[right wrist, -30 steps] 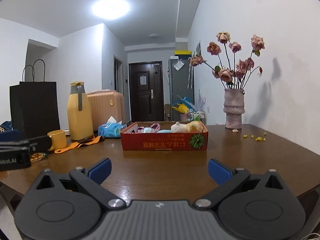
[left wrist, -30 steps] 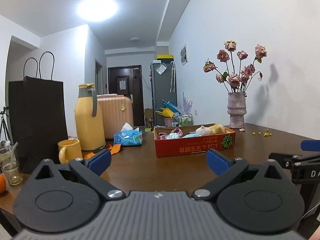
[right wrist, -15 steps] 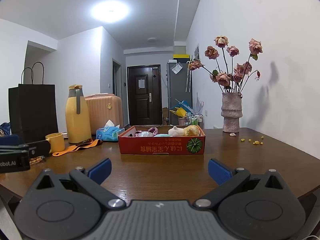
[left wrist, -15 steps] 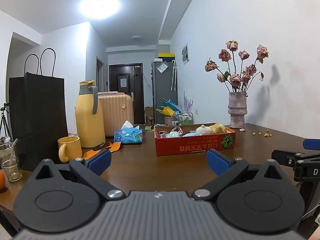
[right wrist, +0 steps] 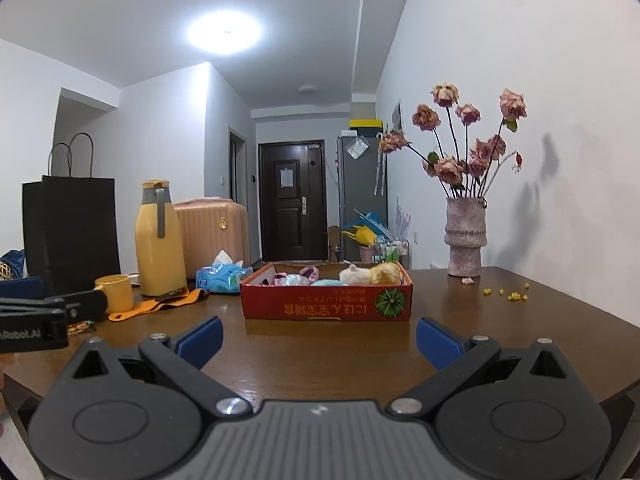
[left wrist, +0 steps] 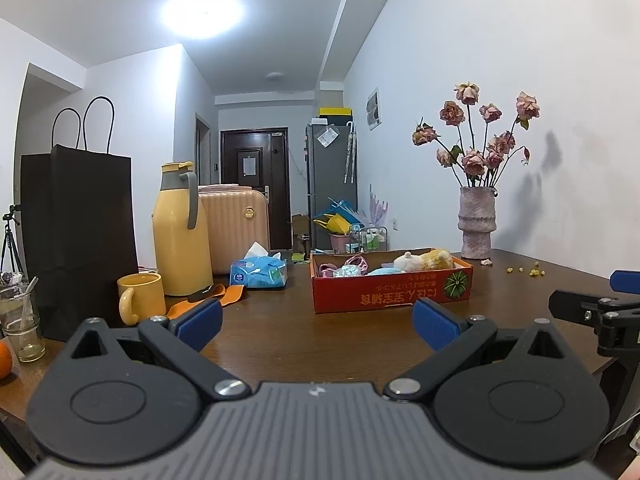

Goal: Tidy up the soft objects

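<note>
On the brown wooden table (right wrist: pixel 328 356) a shallow red cardboard box (right wrist: pixel 326 304) sits ahead of both tools, holding the soft things: a white and yellow plush toy (right wrist: pixel 370 274) at its right end, a pale blue soft item (right wrist: pixel 324 282) in the middle and pink-and-purple fabric pieces (right wrist: pixel 308 271) toward the left. Both tools hover low over the near edge of the table, well short of the box. The left gripper (left wrist: pixel 316 322) has its blue-padded fingers spread wide with nothing between them, and the right gripper (right wrist: pixel 318 338) is likewise spread and empty. Left of the box lie a blue tissue pack (left wrist: pixel 259 273), an orange strap (right wrist: pixel 160 306), a yellow mug (left wrist: pixel 141 298) and a tall yellow thermos jug (left wrist: pixel 182 230), with a black paper bag (left wrist: pixel 78 236) standing behind the mug. A pink textured vase (right wrist: pixel 466 236) of dried roses stands near the wall to the right, with small yellow bits (right wrist: pixel 508 294) scattered on the tabletop beside it.
</note>
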A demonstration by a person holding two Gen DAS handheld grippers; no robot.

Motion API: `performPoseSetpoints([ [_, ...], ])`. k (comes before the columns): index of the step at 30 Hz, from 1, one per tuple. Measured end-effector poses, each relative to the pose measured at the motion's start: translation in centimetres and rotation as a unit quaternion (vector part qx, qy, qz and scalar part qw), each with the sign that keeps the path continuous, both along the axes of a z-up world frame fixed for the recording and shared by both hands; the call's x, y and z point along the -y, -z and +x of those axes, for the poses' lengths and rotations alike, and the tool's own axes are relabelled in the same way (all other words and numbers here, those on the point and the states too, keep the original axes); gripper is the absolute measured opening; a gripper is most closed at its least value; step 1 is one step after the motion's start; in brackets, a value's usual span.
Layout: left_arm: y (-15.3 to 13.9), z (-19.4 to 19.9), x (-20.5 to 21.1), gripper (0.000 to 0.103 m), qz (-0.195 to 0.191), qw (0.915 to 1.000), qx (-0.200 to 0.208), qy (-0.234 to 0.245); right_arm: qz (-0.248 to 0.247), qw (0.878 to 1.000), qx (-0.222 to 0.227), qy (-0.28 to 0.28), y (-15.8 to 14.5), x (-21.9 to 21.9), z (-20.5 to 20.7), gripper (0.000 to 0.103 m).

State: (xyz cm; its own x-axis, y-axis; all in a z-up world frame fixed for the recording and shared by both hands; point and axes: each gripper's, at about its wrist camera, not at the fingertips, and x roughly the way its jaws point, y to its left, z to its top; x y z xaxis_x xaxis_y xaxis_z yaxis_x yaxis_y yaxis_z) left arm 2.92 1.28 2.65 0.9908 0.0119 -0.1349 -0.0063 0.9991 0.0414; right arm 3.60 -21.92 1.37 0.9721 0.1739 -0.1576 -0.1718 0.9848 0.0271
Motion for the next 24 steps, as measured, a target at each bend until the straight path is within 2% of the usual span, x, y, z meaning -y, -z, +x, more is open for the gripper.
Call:
performPoseSetpoints([
  [10, 0.08, 0.23, 0.12, 0.103, -0.002, 1.0000, -0.004, -0.004, 0.001, 1.000, -0.015, 0.002, 0.62, -0.13, 0.41, 0.103],
  [24, -0.02, 0.12, 0.11, 0.103, -0.001, 1.0000, 0.000, -0.003, -0.001, 1.000, -0.006, 0.003, 0.33, -0.18, 0.13, 0.103],
])
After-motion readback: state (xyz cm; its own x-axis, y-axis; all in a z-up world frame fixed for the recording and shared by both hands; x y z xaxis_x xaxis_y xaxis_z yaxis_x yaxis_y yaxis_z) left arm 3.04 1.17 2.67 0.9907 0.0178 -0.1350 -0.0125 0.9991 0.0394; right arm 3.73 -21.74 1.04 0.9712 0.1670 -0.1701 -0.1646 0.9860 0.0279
